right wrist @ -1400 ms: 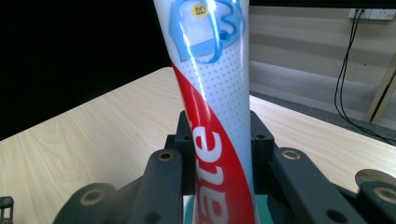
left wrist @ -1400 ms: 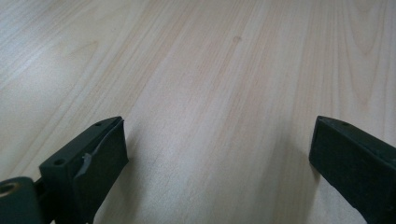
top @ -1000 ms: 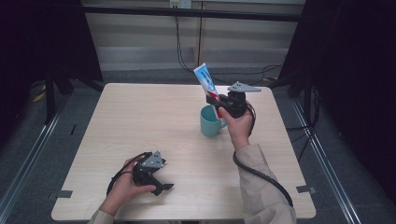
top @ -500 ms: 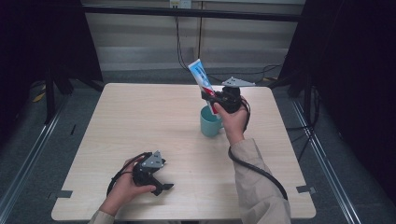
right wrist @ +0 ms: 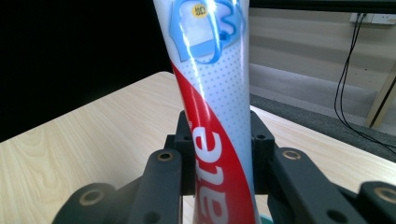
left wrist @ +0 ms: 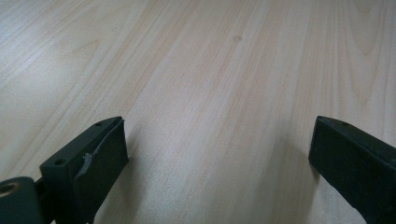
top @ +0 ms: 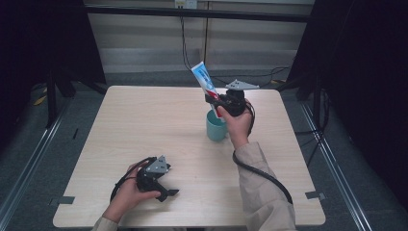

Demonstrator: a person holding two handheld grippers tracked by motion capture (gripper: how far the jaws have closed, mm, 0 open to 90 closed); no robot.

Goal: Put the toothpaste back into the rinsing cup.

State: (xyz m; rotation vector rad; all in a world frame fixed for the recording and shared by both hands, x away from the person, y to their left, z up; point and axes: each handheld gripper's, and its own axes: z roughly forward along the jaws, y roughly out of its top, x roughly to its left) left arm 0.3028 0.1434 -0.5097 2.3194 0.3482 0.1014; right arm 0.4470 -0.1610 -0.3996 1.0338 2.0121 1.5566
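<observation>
While our left gripper is resting on the table with jaws apart, we are holding the toothpaste tube clamped in our right gripper, tilted above the teal cup.

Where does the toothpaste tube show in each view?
High view: toothpaste tube upper centre, tilted, clamped in the right gripper above the teal cup.
Left gripper view: not in it.
Right gripper view: centre, between the jaws.
Shared landmark: the wooden table.
</observation>
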